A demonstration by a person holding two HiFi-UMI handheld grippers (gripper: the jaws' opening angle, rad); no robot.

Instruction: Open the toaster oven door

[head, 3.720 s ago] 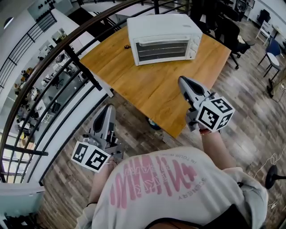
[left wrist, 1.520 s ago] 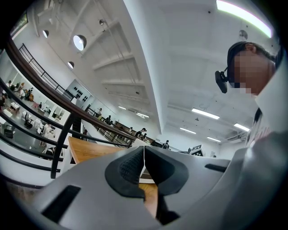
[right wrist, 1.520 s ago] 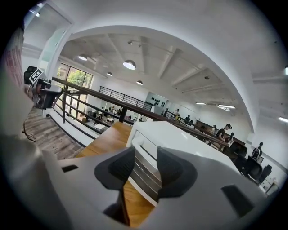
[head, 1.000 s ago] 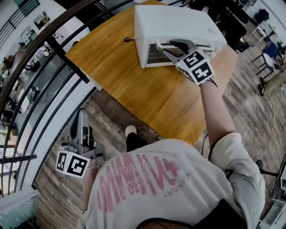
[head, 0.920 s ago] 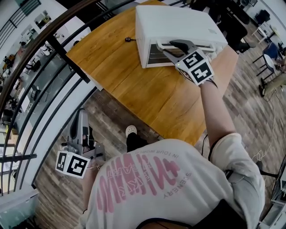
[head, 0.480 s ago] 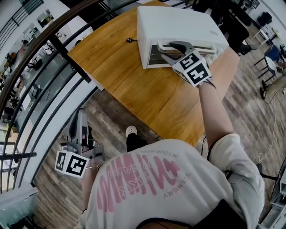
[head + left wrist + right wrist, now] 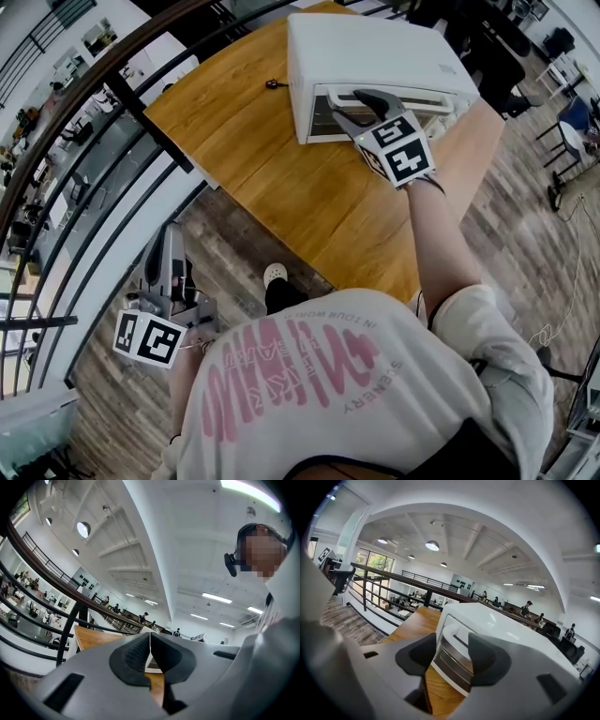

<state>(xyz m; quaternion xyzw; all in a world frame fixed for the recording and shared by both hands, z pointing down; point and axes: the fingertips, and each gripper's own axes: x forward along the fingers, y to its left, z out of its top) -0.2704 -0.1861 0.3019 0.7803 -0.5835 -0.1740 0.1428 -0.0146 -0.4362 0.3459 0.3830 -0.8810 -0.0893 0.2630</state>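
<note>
At the door (image 7: 320,118), handle (image 7: 422,97) partly covered.

We see the right hand-held gripper (image 7: 362,99) at the white toaster oven's (image 7: 375,47) door handle (image 7: 424,97) on the wooden counter (image 7: 281,183). Its jaws have just been opening around the handle. The left hand-held gripper (image 7: 167,246) hangs low beside the railing (image 7: 150,117).

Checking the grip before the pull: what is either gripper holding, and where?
Nothing firmly. The right gripper has just been opening its jaws, which straddle the door handle near its left end, pads not visibly pressing. The left gripper is shut and empty.
</note>
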